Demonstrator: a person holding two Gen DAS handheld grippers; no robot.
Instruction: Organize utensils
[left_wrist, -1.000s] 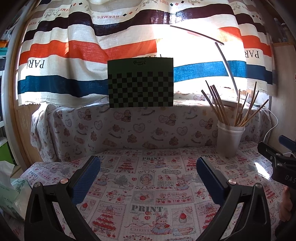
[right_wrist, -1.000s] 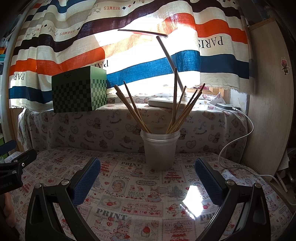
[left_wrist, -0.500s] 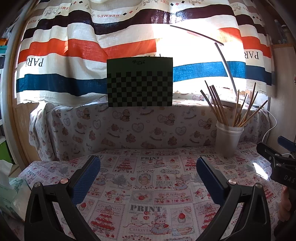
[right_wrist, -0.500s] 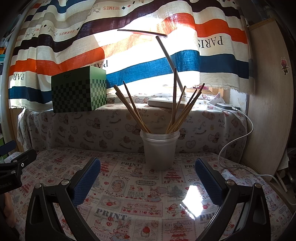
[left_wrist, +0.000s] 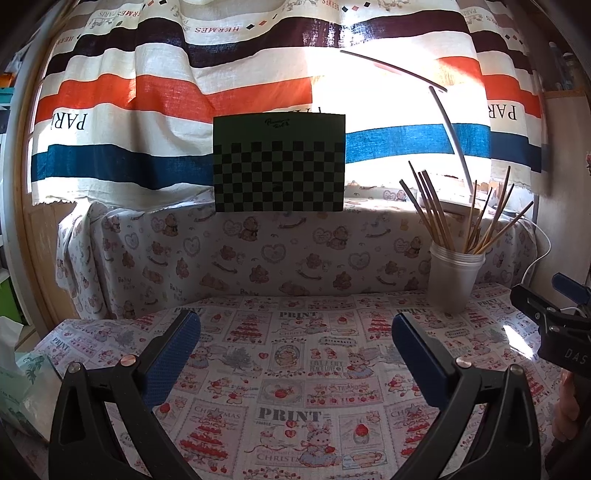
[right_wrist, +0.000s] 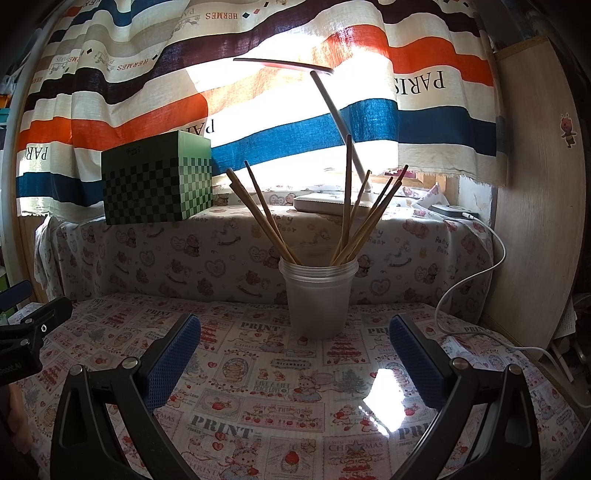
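Okay, my right gripper (right_wrist: 294, 347) hangs spread wide and empty, the translucent cup (right_wrist: 317, 297) of chopsticks (right_wrist: 347, 206) dead ahead between its fingers, sticks fanning upward; my left gripper (left_wrist: 296, 349), equally splayed, has that cup (left_wrist: 455, 280) well off to its right, so right is nearer

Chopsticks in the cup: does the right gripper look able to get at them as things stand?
Probably yes. The right gripper is open and faces the cup head-on, with only bare tablecloth between; the chopsticks splay above the rim, unobstructed.
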